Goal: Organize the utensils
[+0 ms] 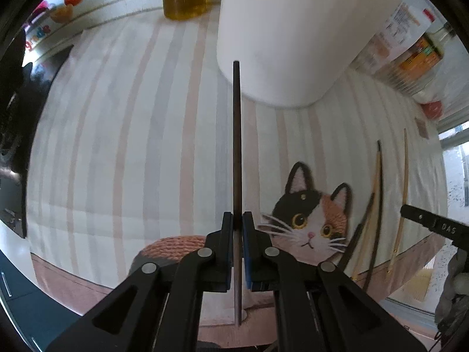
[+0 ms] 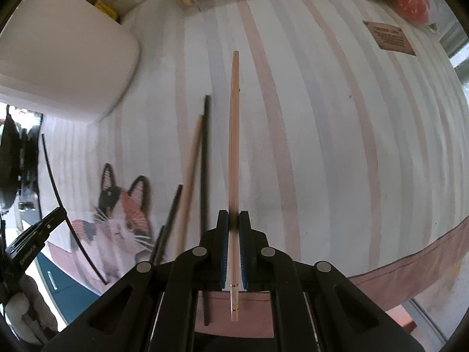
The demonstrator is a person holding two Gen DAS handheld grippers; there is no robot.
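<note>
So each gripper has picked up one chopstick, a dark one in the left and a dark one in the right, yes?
Not quite. The left gripper does pinch a dark chopstick, but the right wrist view shows the right gripper pinching a light wooden chopstick.

You're working over a striped cloth (image 1: 132, 146) with a cat patch (image 1: 310, 223) covering the surface. On it stand a white container (image 1: 287, 35) and an oil jar (image 1: 184, 0). Loose chopsticks (image 2: 193, 182), dark and pale, lie beside the cat.
</note>
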